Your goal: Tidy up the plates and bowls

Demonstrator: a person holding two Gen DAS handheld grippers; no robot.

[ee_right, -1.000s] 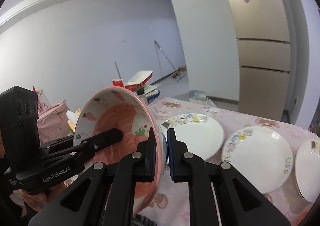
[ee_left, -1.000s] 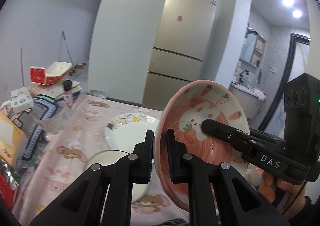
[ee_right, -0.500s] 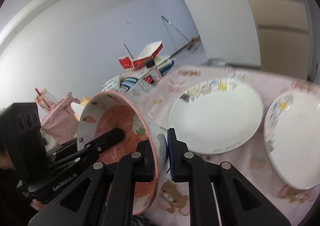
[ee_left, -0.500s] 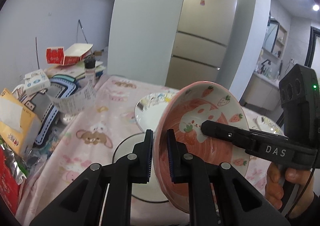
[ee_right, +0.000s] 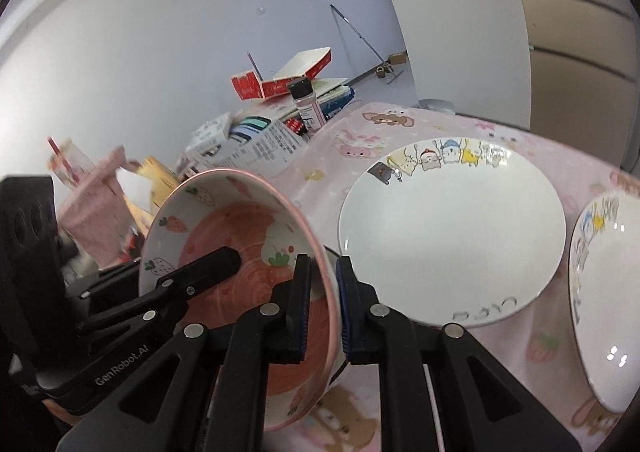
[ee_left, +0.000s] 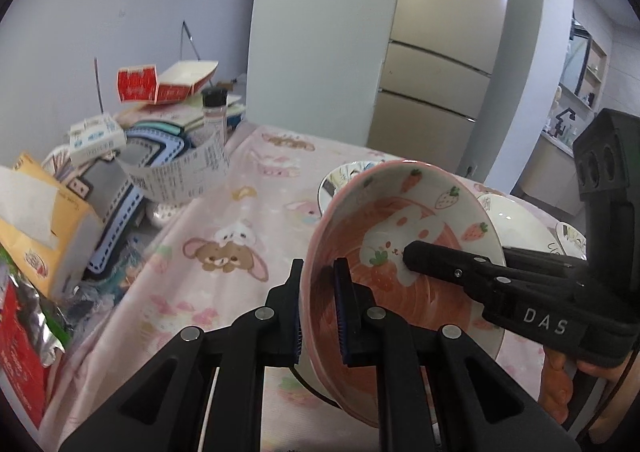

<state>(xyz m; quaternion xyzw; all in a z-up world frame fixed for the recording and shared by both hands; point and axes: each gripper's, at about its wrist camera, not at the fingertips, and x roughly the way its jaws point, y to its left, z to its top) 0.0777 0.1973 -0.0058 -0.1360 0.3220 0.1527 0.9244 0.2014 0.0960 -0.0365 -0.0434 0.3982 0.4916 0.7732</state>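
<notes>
Above the pink-clothed bench [ee_left: 224,219], the left tongs [ee_left: 318,312] and right tongs [ee_right: 322,308] each clamp opposite rims of a tilted pink strawberry bowl [ee_left: 420,236], with white plates [ee_right: 452,236] lying just beyond to its right.

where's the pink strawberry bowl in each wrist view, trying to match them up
Left wrist view: the pink strawberry bowl sits right of centre, tilted, its rim pinched by the left gripper; the right gripper comes in from the right.
Right wrist view: the bowl sits lower left, its rim pinched by the right gripper.
Shared landmark: the black-capped spice jar at the table's cluttered end.
</notes>
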